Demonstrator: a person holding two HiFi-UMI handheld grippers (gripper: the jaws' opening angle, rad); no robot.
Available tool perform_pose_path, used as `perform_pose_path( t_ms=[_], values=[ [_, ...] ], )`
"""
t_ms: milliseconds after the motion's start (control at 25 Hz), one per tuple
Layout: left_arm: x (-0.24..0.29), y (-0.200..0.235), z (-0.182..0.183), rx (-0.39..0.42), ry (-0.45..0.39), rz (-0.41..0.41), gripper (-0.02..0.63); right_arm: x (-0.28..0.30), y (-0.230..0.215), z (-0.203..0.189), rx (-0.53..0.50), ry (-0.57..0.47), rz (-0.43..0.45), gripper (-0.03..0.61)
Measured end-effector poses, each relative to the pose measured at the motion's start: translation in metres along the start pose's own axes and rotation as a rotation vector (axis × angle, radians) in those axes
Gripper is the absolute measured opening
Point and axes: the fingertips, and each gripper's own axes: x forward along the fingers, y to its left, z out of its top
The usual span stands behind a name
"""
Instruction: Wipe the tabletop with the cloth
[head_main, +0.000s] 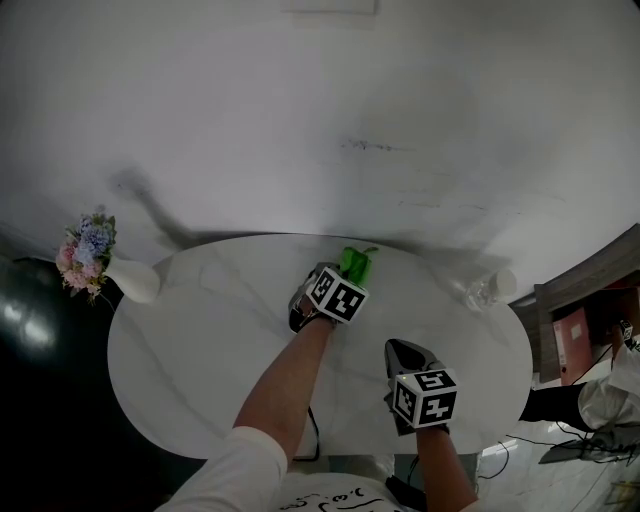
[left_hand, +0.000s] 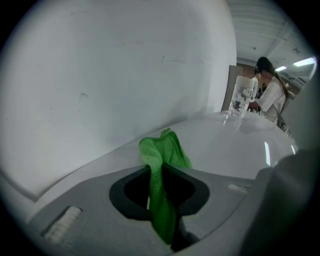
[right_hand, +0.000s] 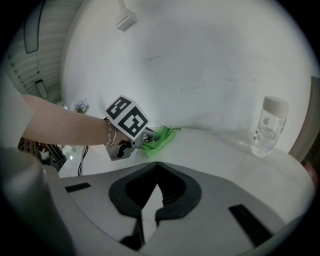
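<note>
Looking at the left tongs (left_hand: 160, 172) first: they're clamped on the green cloth (left_hand: 163, 150), which runs lengthwise through the jaws and bunches out past the tips, near the middle of the desk's (head_main: 210, 340) far edge. The right tongs (right_hand: 156, 172) are closed on nothing, back by the near edge (so I'd guess the left does the wiping). The bare top lies nearer me and to both sides. The water bottle (head_main: 487, 290) at the right edge and the flower vase (head_main: 135, 282) at the left edge only matter on wide sweeps.
</note>
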Motion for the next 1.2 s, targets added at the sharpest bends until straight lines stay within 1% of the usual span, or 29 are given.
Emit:
perform_pose_path(
  t_ms=[280, 760, 1200],
  values=[
    [-0.006, 0.023, -0.012, -0.005, -0.002, 0.009, 0.063, 0.011, 0.021, -0.002, -0.006, 0.013, 0.006, 0.002],
    [-0.023, 0.074, -0.043, -0.022, -0.001, 0.048, 0.063, 0.033, 0.063, -0.001, -0.023, 0.021, 0.024, 0.002],
    [-0.034, 0.103, -0.062, -0.038, -0.007, 0.069, 0.063, 0.048, 0.087, -0.001, -0.055, 0.044, 0.043, 0.002]
  ],
)
